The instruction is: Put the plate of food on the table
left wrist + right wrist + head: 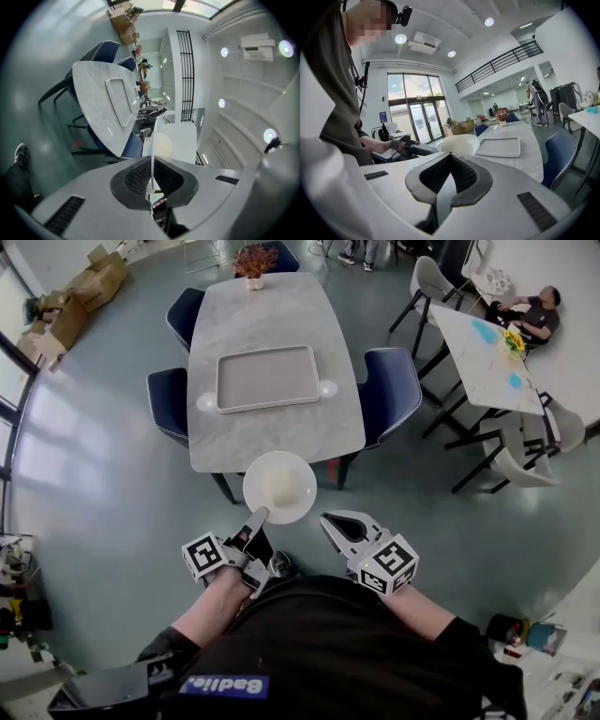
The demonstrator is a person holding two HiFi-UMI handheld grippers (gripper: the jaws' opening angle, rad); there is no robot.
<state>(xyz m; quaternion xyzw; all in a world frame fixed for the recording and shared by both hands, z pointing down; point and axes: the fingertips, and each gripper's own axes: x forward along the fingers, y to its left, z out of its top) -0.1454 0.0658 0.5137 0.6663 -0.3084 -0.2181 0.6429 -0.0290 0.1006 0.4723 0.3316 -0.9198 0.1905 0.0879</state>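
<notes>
The plate [279, 487] hangs at the table's [281, 439] near edge, with bare top between it and the tray [268, 377] at 12 o'clock. The left gripper [257, 517] pinches the plate's rim at 7 o'clock. The right gripper [328, 520] is closed and empty at 4 o'clock.

One plate [279, 486], one tray [268, 378], one potted plant [254, 262], two tables [281, 432] [487, 367].

Your head camera looks steeply down on the worktop [281, 324]; both gripper views face it from low, nearby.
</notes>
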